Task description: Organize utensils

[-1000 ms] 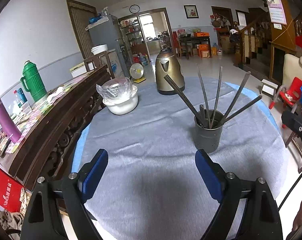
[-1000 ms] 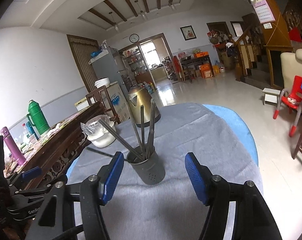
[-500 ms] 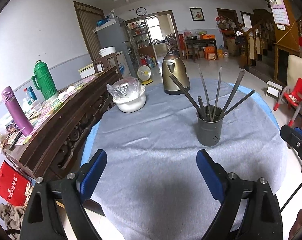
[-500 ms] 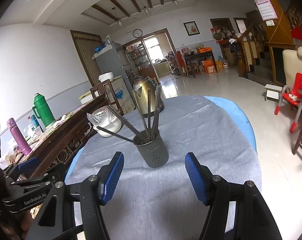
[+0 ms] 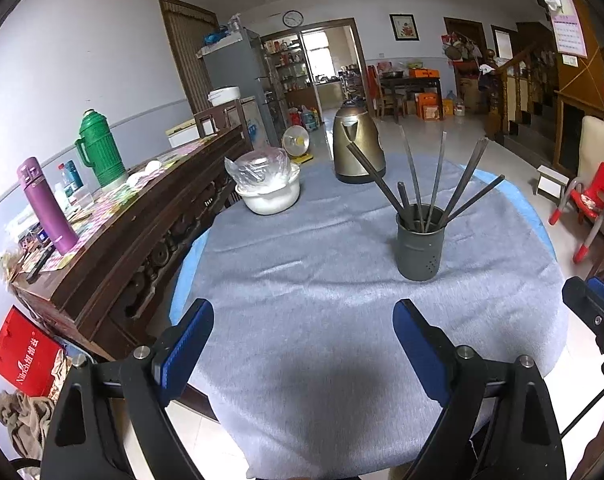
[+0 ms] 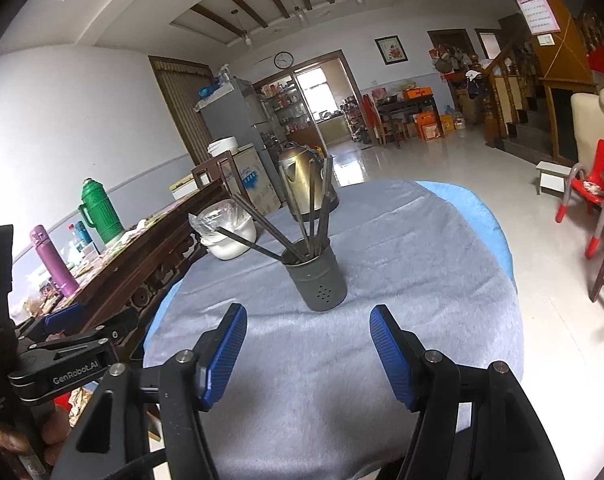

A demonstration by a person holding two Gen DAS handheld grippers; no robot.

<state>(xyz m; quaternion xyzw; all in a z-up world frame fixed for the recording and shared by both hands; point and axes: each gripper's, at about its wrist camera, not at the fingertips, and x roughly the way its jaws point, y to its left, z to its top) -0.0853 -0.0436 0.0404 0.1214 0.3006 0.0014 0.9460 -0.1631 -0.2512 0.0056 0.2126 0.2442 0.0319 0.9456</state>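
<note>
Left gripper [image 5: 302,332]: jaws spread wide, nothing between them — lower centre of its view, over the grey cloth [image 5: 321,280].
Right gripper [image 6: 307,336]: jaws apart, empty, low in its frame.
Utensil holder [image 6: 319,280]: dark grey cup, upright on the cloth, centre of the right view; right of centre in the left view.
Utensils [image 6: 313,216]: dark sticks fanned out of the cup.
Behind: brass kettle [image 5: 357,148], white bowl [image 5: 270,196] — upper centre of the left view.
</note>
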